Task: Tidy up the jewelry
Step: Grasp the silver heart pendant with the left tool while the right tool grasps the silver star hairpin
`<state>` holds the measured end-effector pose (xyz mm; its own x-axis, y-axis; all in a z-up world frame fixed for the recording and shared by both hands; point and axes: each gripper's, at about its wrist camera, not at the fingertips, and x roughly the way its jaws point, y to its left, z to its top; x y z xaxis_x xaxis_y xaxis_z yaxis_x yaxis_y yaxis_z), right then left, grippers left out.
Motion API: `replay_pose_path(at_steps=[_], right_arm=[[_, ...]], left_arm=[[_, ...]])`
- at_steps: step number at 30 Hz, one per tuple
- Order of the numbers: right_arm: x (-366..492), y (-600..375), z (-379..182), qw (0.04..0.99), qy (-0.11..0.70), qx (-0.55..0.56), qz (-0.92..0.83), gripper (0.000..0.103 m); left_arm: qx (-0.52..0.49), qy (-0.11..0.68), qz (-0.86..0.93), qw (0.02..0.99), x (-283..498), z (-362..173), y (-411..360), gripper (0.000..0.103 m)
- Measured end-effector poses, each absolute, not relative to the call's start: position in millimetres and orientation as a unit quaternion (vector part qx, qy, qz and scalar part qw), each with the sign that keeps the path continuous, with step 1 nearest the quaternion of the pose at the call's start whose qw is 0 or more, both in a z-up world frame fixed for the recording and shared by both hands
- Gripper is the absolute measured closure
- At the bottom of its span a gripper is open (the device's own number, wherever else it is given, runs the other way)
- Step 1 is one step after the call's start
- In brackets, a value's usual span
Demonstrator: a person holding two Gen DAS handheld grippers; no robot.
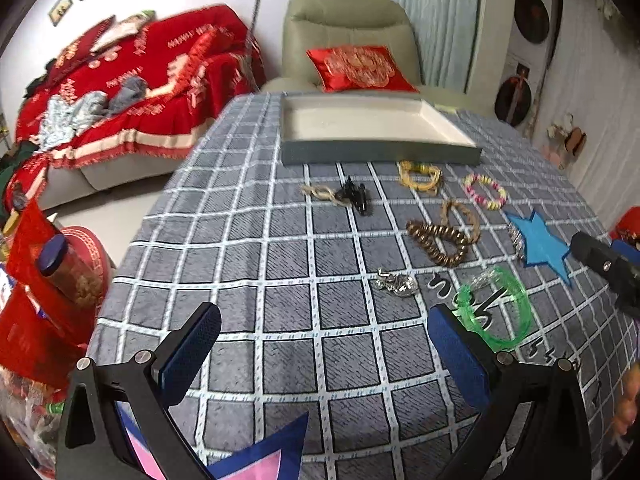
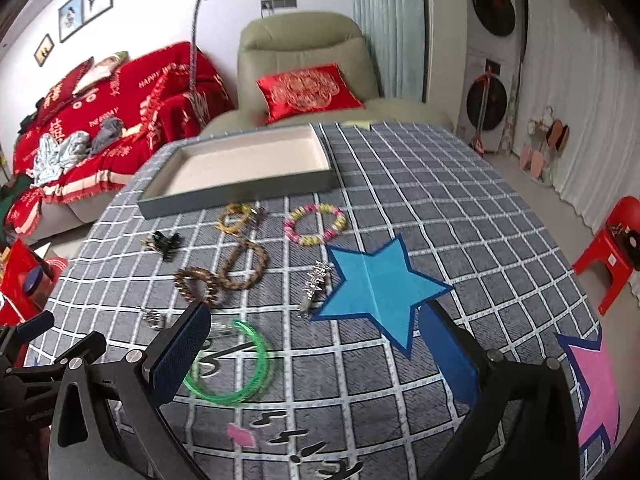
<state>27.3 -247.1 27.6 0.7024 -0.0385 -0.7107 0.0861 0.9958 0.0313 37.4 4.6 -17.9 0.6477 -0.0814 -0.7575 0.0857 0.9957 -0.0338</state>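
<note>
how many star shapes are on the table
2 seen fully: a blue star mid-table right of the jewelry, a pink star at the near right edge. Others may be out of view.

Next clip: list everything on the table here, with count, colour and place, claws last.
Tray: 1, grey outside, white inside, empty, far end of table.
Bead bracelet: 1, pink and yellow, near tray.
Yellow bracelet: 1, beside it, near tray.
Black clip: 1, left of the group.
Braided ring: 1, brown, mid-table.
Coil tie: 1, bronze, touching the braided ring.
Silver clip: 1, at the blue star's edge.
Blue star: 1, flat on cloth.
Green bangle: 1, nearest the claws.
Silver piece: 1, left of bangle.
Left claw: open.
Right claw: open.
</note>
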Motion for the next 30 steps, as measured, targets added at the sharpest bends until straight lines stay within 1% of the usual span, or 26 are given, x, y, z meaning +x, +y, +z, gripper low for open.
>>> replay_pose_path(at_steps=[4,9,16,19,21,22,23,26,27,28,29,30], right_arm=[[44,-258,20,0.909,0.414,0.038,-0.038,0.000],[66,-266,1,0.889,0.454,0.057,-0.039,0.000],[92,-270,-22,0.871,0.484,0.072,-0.042,0.000],[101,-269,-27,0.866,0.493,0.071,-0.044,0.007],[107,-267,-33,0.861,0.503,0.070,-0.043,0.018],[108,-264,-33,0.863,0.499,0.059,-0.048,0.019],[111,-262,-34,0.863,0.500,0.052,-0.049,0.022],[112,-256,-34,0.862,0.503,0.035,-0.051,0.023],[113,-253,-35,0.861,0.505,0.026,-0.051,0.024],[113,-251,-35,0.862,0.505,0.020,-0.050,0.025],[112,-250,-34,0.862,0.504,0.020,-0.047,0.028],[112,-249,-34,0.862,0.505,0.019,-0.047,0.031]], left_arm=[[0.002,0.440,-0.072,0.895,55,-26,3,0.000],[0.015,0.447,-0.090,0.890,69,-33,-6,0.000],[0.028,0.462,-0.103,0.881,79,-43,-19,0.000],[0.028,0.471,-0.106,0.875,84,-48,-22,0.000],[0.028,0.473,-0.106,0.874,86,-50,-23,0.000],[0.031,0.473,-0.105,0.874,86,-51,-24,0.004],[0.036,0.470,-0.104,0.876,87,-51,-26,0.004],[0.039,0.469,-0.108,0.876,87,-51,-28,0.005],[0.041,0.468,-0.107,0.876,87,-51,-29,0.006],[0.046,0.464,-0.105,0.878,87,-51,-31,0.013],[0.048,0.461,-0.108,0.880,86,-50,-32,0.017],[0.048,0.461,-0.112,0.879,86,-50,-33,0.019]])
